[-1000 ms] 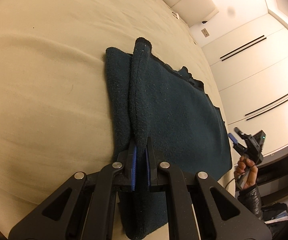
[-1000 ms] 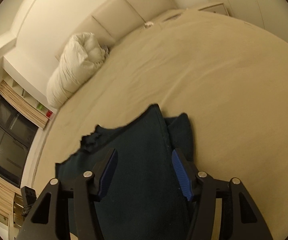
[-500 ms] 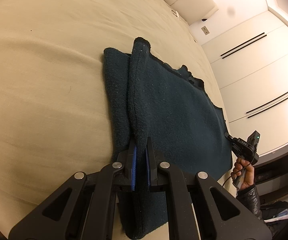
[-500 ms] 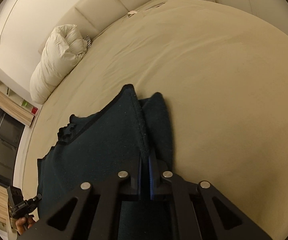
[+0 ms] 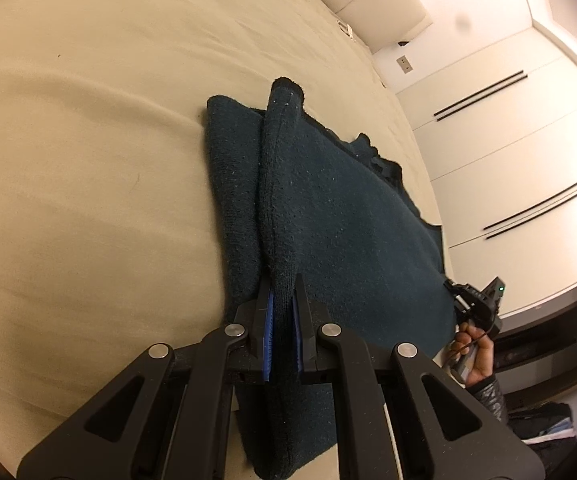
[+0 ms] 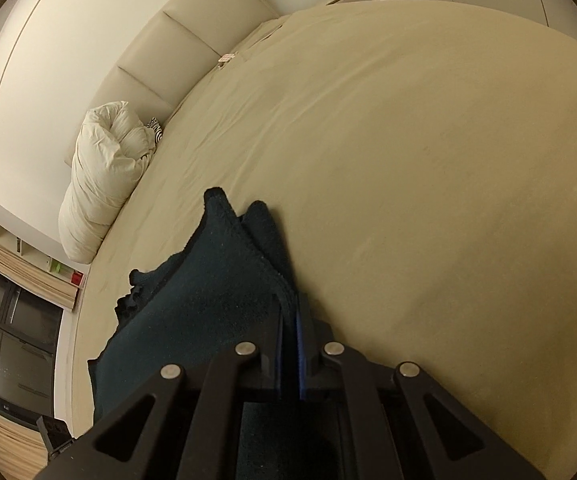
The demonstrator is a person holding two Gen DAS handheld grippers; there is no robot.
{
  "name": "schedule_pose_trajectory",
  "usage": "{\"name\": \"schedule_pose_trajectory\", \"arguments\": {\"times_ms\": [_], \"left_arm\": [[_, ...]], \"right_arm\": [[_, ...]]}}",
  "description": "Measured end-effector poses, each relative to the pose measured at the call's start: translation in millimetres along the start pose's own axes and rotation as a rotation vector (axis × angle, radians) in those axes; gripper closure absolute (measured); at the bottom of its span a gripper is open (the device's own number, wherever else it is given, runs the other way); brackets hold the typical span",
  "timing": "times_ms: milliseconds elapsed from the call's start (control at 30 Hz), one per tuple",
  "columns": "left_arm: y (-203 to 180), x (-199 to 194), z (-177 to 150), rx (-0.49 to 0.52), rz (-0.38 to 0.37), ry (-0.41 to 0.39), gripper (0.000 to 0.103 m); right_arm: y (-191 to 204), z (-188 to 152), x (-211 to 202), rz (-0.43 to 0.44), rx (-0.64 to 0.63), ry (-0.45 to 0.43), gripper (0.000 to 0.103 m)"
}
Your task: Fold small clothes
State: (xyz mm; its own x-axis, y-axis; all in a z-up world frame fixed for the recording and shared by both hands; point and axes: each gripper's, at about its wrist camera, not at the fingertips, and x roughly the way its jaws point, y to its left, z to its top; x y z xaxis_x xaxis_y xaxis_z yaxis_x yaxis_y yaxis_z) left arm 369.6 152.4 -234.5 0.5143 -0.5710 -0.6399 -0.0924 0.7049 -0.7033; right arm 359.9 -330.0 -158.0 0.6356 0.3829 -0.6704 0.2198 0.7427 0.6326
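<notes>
A dark teal knit garment (image 5: 328, 216) lies on the beige bed, partly folded, with one edge raised as a ridge. My left gripper (image 5: 282, 292) is shut on that raised edge near its near end. My right gripper (image 6: 290, 312) is shut on an edge of the same garment (image 6: 208, 304), and it also shows in the left wrist view (image 5: 476, 304) at the garment's far right corner, held by a hand. The cloth between the two grippers is lifted slightly off the layer below.
The beige bed (image 6: 428, 160) spreads wide around the garment. A white rolled duvet (image 6: 104, 176) lies by the padded headboard (image 6: 168, 52). White wardrobe doors (image 5: 508, 128) stand beyond the bed. A window with curtains (image 6: 4, 320) is at the left.
My right gripper has closed on the garment's edge; one second ago its jaws were open over the cloth. The left gripper has kept its hold and the raised edge has lifted a little.
</notes>
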Motion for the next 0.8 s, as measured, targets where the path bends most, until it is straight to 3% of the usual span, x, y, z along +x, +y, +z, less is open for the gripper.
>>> {"name": "schedule_pose_trajectory", "arguments": {"times_ms": [33,133,167,233,433,500,633,700,800], "left_arm": [[1,0,0,-0.012,-0.004,0.005,0.096],[-6,-8,-1,0.009,0.028,-0.004,0.095],[-8,-10,-2,0.019,0.041,-0.007,0.095],[-17,-21,-4,0.048,0.094,-0.027,0.095],[-31,-52,3,0.073,0.295,-0.113,0.095],[-42,-56,10,0.084,0.291,-0.148,0.095],[-98,-32,26,0.242,0.198,-0.152,0.095],[-123,-2,41,0.32,0.205,-0.153,0.095],[-124,45,60,0.309,0.254,-0.106,0.095]], "right_arm": [[2,0,-2,-0.001,-0.003,0.005,0.094],[14,-2,-26,-0.081,-0.051,-0.047,0.055],[17,-4,-34,-0.108,-0.057,-0.074,0.049],[27,-10,-51,-0.121,-0.095,-0.113,0.049],[76,-39,-57,0.049,-0.245,-0.061,0.049],[90,-47,-46,0.112,-0.277,-0.019,0.049],[115,-63,-9,0.184,-0.346,0.089,0.049],[124,-66,13,0.233,-0.351,0.149,0.049],[112,-66,36,0.227,-0.279,0.181,0.051]]}}
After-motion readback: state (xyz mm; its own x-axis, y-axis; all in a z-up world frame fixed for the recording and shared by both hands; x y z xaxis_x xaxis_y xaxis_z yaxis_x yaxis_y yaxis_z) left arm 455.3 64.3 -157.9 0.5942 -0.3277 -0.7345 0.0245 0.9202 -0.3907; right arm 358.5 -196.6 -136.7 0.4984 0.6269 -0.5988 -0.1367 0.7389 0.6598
